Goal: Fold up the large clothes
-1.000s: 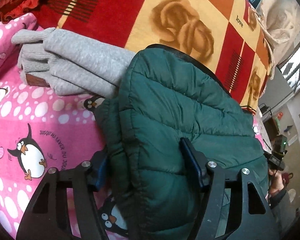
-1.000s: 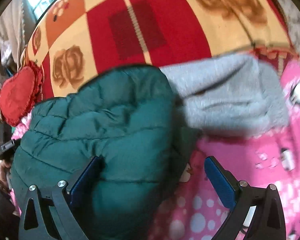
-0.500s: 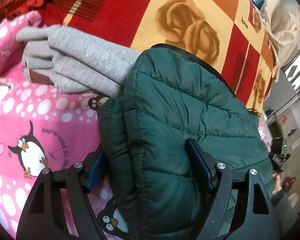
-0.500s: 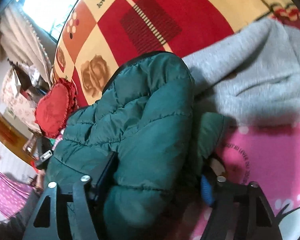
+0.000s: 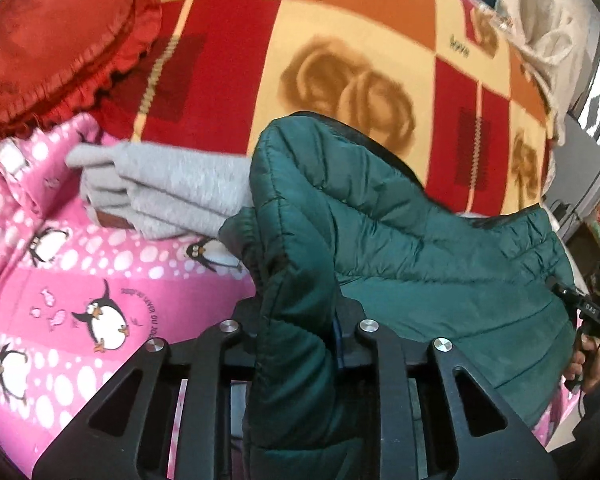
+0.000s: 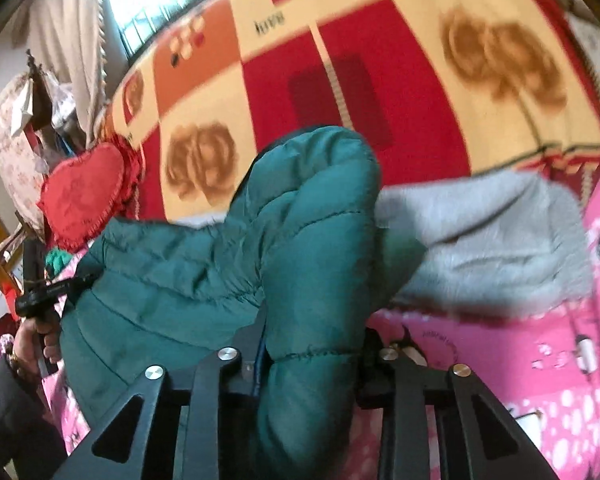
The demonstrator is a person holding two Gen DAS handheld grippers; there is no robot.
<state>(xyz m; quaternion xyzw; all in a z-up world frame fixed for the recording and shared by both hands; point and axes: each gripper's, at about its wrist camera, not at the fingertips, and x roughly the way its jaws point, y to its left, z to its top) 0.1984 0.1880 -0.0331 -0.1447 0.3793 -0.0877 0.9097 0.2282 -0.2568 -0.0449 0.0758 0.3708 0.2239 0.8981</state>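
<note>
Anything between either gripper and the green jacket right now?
Nothing visible. The left gripper and the right gripper are each shut directly on a bunched fold of the green puffer jacket. The folded grey sweater lies beside it.

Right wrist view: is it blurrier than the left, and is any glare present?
Right wrist view: motion-smeared, the grey sweater and blanket soft, the window blown out at top left. Left wrist view: sharper, with crisp quilting on the green jacket; mild fisheye bending in both.

Both wrist views close-in, low over the bed (image 5: pixel 80 272), facing the blanket (image 5: pixel 363 40) from opposite sides; shared: green jacket (image 5: pixel 419 248), grey garment (image 6: pixel 491 248).
</note>
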